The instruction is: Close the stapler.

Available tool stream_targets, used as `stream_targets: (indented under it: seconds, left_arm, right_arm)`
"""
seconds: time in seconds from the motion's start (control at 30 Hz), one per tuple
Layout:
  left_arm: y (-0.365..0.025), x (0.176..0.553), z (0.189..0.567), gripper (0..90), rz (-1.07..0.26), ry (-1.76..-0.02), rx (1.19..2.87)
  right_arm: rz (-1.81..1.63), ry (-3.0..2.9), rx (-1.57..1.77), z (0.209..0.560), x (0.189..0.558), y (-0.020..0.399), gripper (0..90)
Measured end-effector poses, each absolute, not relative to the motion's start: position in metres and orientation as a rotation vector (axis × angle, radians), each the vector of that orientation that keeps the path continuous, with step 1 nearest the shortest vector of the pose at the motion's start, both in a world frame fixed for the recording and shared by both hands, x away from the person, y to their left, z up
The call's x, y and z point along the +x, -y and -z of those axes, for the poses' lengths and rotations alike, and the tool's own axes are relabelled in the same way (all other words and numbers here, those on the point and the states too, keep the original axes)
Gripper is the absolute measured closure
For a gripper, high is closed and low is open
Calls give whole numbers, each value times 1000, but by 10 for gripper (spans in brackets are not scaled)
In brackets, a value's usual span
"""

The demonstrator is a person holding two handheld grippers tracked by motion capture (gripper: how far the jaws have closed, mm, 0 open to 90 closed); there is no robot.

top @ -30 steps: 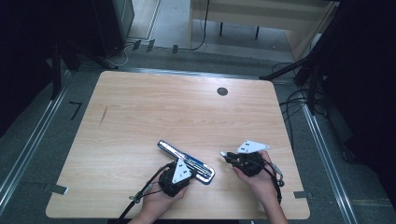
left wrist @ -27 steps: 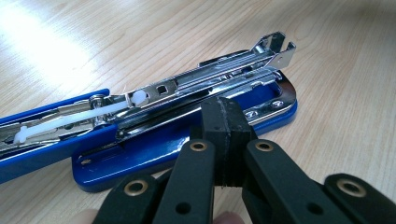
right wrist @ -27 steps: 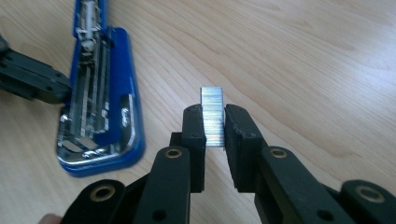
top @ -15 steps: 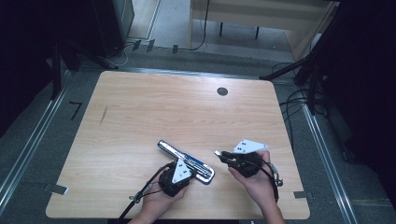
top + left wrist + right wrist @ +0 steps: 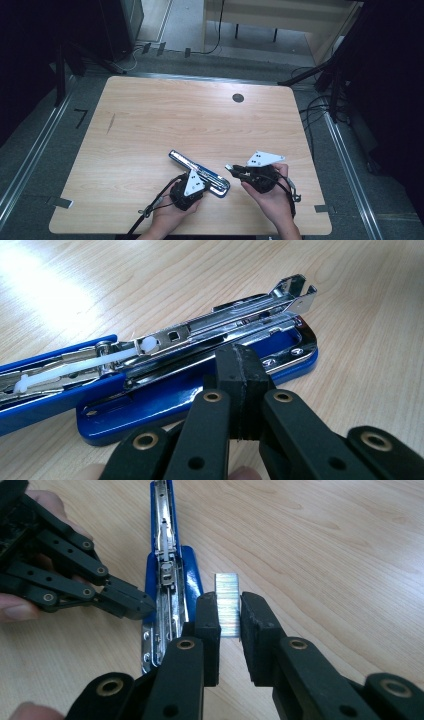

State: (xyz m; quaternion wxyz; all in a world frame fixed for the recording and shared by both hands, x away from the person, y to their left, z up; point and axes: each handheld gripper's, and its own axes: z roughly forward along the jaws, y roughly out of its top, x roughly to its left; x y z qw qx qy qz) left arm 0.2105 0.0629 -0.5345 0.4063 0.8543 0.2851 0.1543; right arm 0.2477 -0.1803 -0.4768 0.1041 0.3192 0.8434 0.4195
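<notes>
- Stapler point(image 5: 199, 170): blue, opened flat, lying near the front edge of the table point(image 5: 150, 115), between the two hands. Top arm is swung back, so the metal staple channel point(image 5: 220, 327) faces up and is exposed.
- Left gripper point(image 5: 189, 187): jaws fully closed, pads pressed together with nothing between them. In the left gripper view the closed tip rests on or against the stapler's blue base, beside the channel. Looks like it's pinning the stapler down, but I can't confirm actual contact pressure.
- Right gripper point(image 5: 230, 615): jaws nearly closed on a strip of staples point(image 5: 227, 602), gripped by its two long sides. The strip stands up out of the pads, clear of the table, just beside the stapler's front end.
- In the high view the right gripper sits to the right of the stapler, tip pointing at it, not touching.
- Step in hand, my read: reloading. Strip is picked and being carried over; not yet in the channel.
- Next move needs:
  - strip turned lengthwise to the channel, legs down
  - lowered straight into the open rail without catching the side walls
  - left gripper keeps the base from sliding
- Risk: strip is brittle; any twist or skewed entry could snap it or tip it out of the pads.
</notes>
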Motion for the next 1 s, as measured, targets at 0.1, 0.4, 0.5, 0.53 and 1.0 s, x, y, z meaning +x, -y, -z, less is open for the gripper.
stream_targets:
  seconds: [0.1, 0.4, 0.5, 0.53, 1.0]
  left_arm:
    - [-63, 211, 534, 900, -384, -720, 2155]
    - [-63, 211, 534, 900, -379, -719, 2154]
    - [-63, 211, 534, 900, -380, -719, 2153]
    - [-64, 211, 534, 900, -381, -718, 2154]
    - [-64, 212, 534, 900, -372, -725, 2149]
  right_arm:
    - [-1233, -2494, 930, 475, 246, 178, 799]
    - [-1227, -2530, 906, 474, 243, 169, 799]
    - [-1218, -2542, 878, 473, 241, 164, 799]
    - [-1210, -2547, 871, 472, 240, 162, 799]
    - [-1171, -2585, 822, 471, 237, 147, 799]
